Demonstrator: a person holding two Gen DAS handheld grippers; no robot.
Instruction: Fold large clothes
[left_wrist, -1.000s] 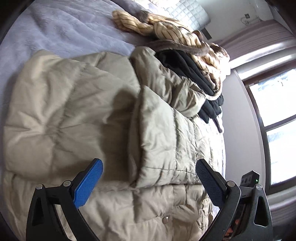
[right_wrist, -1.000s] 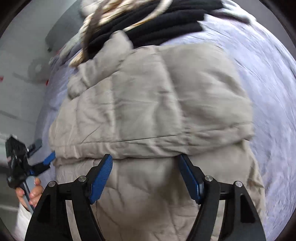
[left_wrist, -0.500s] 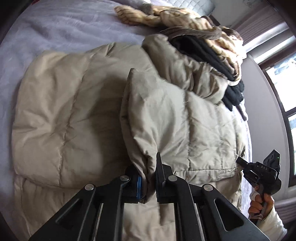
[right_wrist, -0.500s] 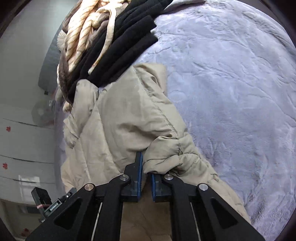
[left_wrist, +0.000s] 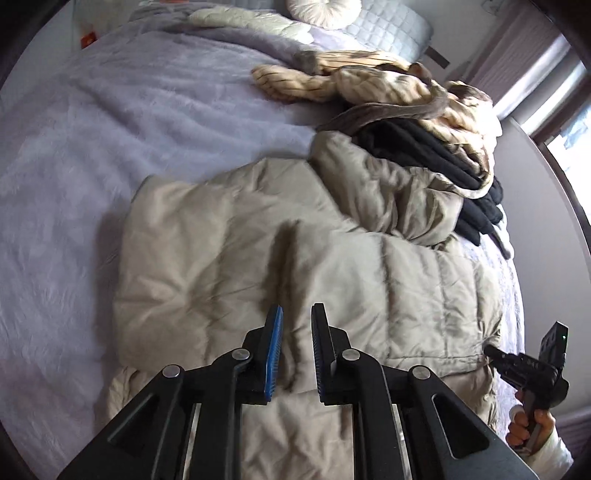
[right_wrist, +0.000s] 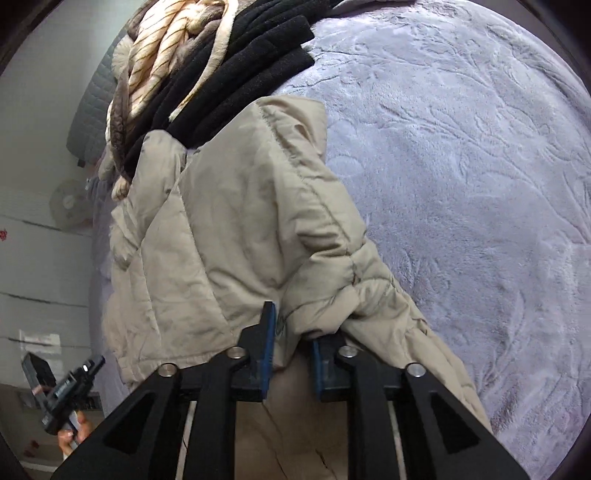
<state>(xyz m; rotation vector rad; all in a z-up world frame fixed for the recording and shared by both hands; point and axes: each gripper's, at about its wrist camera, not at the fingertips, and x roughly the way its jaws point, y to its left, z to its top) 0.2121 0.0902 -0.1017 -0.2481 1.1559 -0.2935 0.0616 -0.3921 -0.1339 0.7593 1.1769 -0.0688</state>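
A beige quilted puffer jacket (left_wrist: 332, 266) lies spread on the bed, folded over on itself so that one padded layer rests on another. Stitched seams divide it into puffy panels, and the fabric is creased and slightly shiny. One thick folded edge runs across its near side, with more of the jacket below it. Its far end rises in a rumpled bulge that touches a pile of dark and striped clothes. From the right wrist view the jacket (right_wrist: 229, 236) looks bunched and lifted at its near edge, with a seam curving down one side.
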